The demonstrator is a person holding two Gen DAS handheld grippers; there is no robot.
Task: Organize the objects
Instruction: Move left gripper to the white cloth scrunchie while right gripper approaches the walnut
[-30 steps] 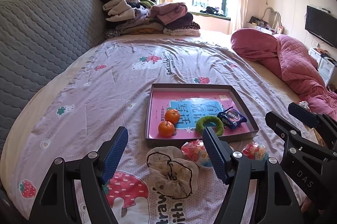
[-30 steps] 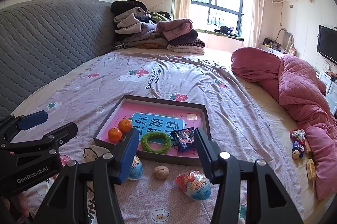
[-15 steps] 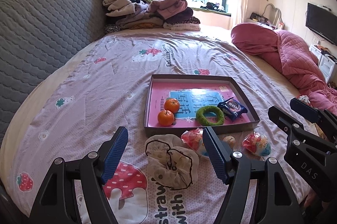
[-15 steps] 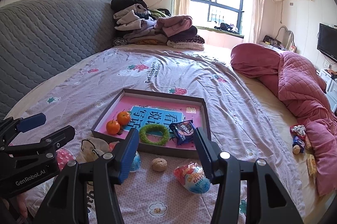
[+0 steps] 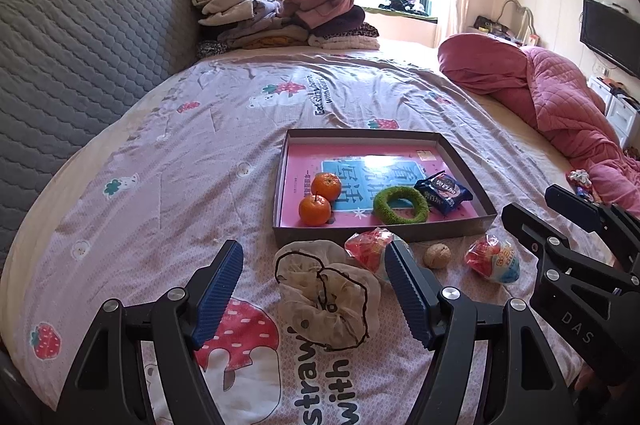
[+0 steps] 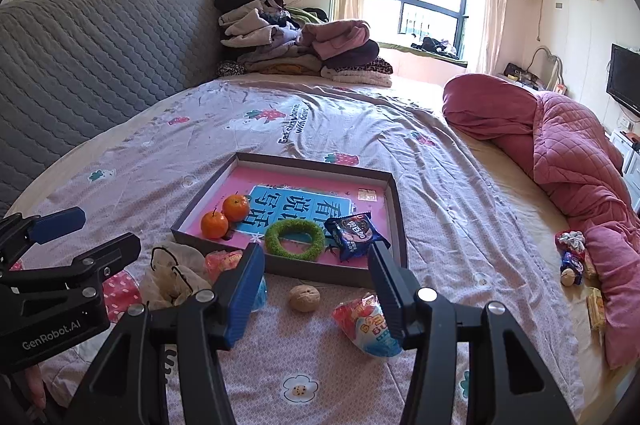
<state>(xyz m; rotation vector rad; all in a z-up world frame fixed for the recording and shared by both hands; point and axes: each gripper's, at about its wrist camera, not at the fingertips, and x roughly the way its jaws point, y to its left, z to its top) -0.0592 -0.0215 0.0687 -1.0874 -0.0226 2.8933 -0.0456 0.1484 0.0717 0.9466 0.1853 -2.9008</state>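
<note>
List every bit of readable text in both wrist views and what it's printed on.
"GenRobot.AI": on the left gripper body.
"DAS": on the right gripper body.
"with" and partial "straw": on the bedsheet, near edge.
"with bears" below a blurred line: bedsheet, farther up.
Large Chinese characters: blue panel in the box; upside down, not reliably readable.
Blue snack packet and candy bags: lettering too blurred.

From my left wrist view, the blue pad (image 5: 404, 289) hid part of one snack packet (image 5: 370, 252). Small items beside the pink quilt (image 6: 576, 153) looked like more snacks (image 6: 572, 259), too small to tell.
</note>
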